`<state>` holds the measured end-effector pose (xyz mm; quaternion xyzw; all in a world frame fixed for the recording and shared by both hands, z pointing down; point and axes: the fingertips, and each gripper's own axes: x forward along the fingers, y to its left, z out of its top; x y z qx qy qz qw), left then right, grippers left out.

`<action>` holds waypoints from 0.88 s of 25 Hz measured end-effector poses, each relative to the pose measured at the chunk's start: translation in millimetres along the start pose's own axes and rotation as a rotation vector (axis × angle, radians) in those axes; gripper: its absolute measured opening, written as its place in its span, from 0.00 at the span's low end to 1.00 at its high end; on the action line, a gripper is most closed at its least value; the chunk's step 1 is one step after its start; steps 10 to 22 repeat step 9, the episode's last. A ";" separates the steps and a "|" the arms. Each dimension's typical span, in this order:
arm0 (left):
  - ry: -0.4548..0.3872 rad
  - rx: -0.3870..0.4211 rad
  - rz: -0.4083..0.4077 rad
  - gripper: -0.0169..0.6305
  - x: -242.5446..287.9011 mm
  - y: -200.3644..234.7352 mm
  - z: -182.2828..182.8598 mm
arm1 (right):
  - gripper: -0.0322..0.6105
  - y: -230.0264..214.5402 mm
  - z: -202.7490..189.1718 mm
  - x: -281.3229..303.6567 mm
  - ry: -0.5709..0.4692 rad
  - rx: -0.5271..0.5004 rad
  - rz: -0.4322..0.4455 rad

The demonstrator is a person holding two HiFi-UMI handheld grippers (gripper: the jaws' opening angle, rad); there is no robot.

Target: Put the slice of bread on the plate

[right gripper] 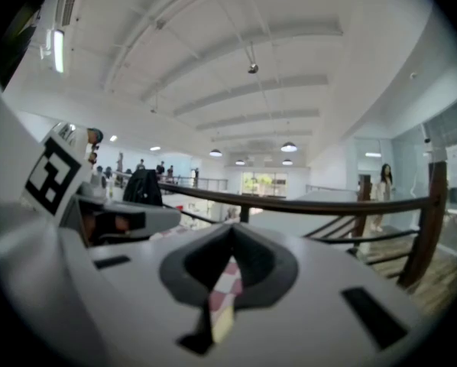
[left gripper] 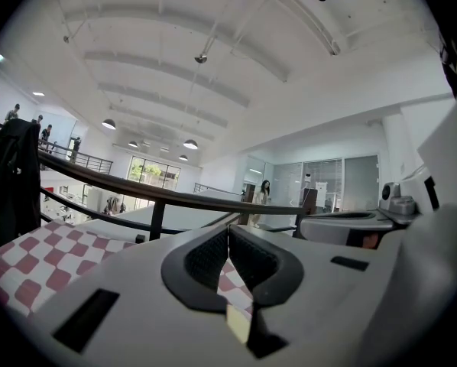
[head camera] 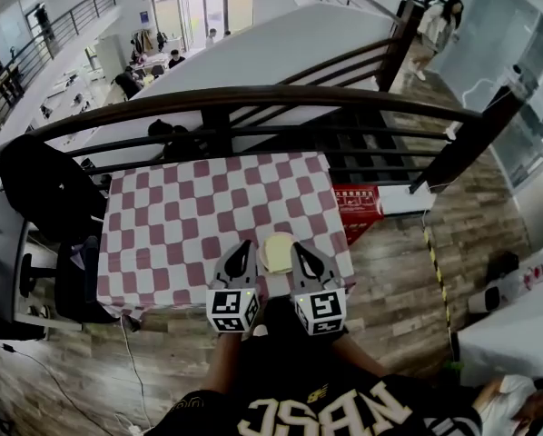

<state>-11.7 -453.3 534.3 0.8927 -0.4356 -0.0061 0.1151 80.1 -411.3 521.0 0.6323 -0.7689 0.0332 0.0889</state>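
A table with a red-and-white checked cloth (head camera: 181, 225) stands in front of me. Near its front edge lies a pale round plate (head camera: 277, 251) with a cream slice on it; I cannot separate bread from plate. My left gripper (head camera: 244, 244) hangs just left of the plate and my right gripper (head camera: 300, 247) just right of it, both above the table edge and pointing level. In the left gripper view the jaws (left gripper: 228, 230) meet with nothing between them. The right gripper (right gripper: 232, 228) is likewise shut and empty. A pale yellow strip (left gripper: 238, 323) shows below the jaws.
A dark curved railing (head camera: 253, 98) runs behind the table, with a drop to a lower floor beyond. A black chair with a dark jacket (head camera: 49, 189) stands at the table's left. A red box (head camera: 358, 203) lies on the wooden floor to the right.
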 end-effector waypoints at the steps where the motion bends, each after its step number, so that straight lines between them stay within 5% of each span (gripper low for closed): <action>1: 0.002 0.000 -0.007 0.06 0.4 -3.5 -1.7 | 0.07 -3.4 -3.2 -3.4 0.008 0.002 -0.010; 22: 0.022 -0.028 -0.014 0.06 -5.3 -15.5 -17.7 | 0.07 -14.0 -19.9 -25.7 0.049 0.014 -0.039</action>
